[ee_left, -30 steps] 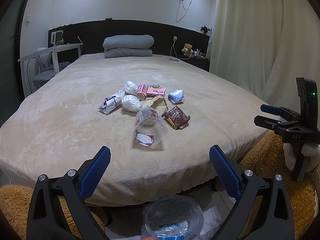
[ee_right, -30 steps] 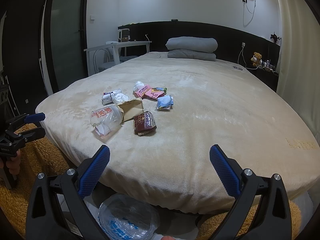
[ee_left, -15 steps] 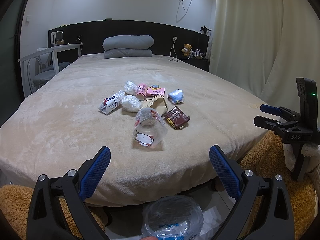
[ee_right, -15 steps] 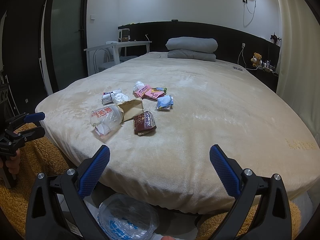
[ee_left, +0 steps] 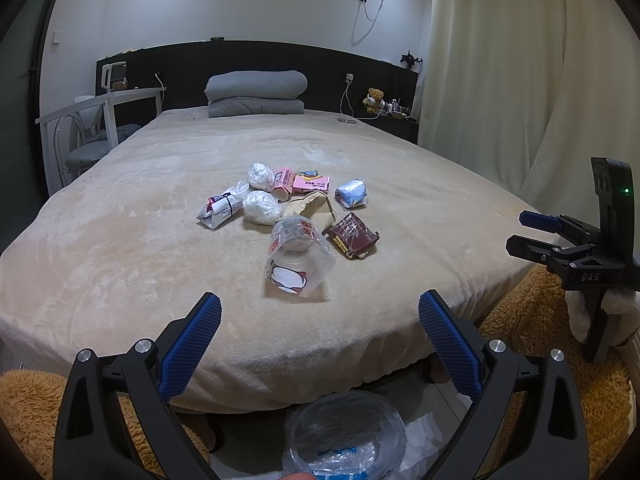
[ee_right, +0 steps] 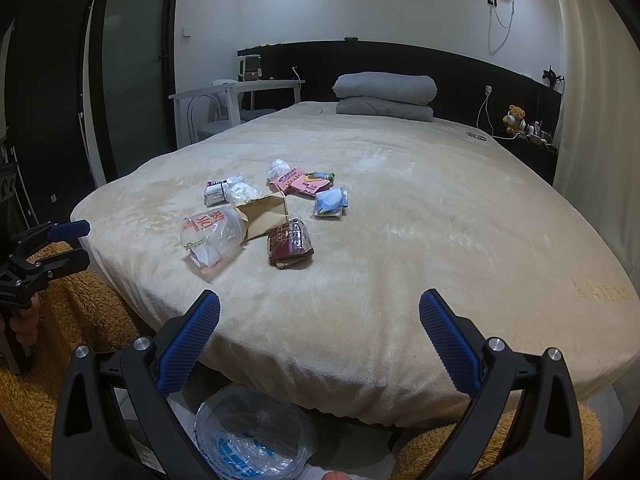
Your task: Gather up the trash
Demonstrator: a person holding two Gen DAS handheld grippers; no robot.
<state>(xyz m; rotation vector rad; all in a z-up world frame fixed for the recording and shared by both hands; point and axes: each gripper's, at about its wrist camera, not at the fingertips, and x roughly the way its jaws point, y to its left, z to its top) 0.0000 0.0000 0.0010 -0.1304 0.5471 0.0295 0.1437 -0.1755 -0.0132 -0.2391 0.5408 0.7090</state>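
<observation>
A heap of trash lies mid-bed: a clear plastic cup (ee_left: 298,254) (ee_right: 212,236) nearest, a dark red wrapper (ee_left: 352,236) (ee_right: 289,244), a brown paper bag (ee_left: 310,206) (ee_right: 262,214), white crumpled wads (ee_left: 262,208), a pink carton (ee_left: 282,182), a pink packet (ee_right: 298,182) and a blue-white packet (ee_left: 352,194) (ee_right: 331,202). My left gripper (ee_left: 320,338) hangs open at the foot of the bed, short of the cup. My right gripper (ee_right: 320,336) is open too, off the bed's corner. A bin lined with a clear bag (ee_left: 344,438) (ee_right: 254,436) stands on the floor below both.
The beige bed (ee_left: 120,240) ends in a folded grey duvet (ee_left: 256,92) and a black headboard. A white desk and chair (ee_left: 96,120) stand at left, curtains (ee_left: 500,100) at right. An orange shaggy rug (ee_right: 80,300) lies beside the bed. A hand (ee_right: 22,320) holds the other gripper.
</observation>
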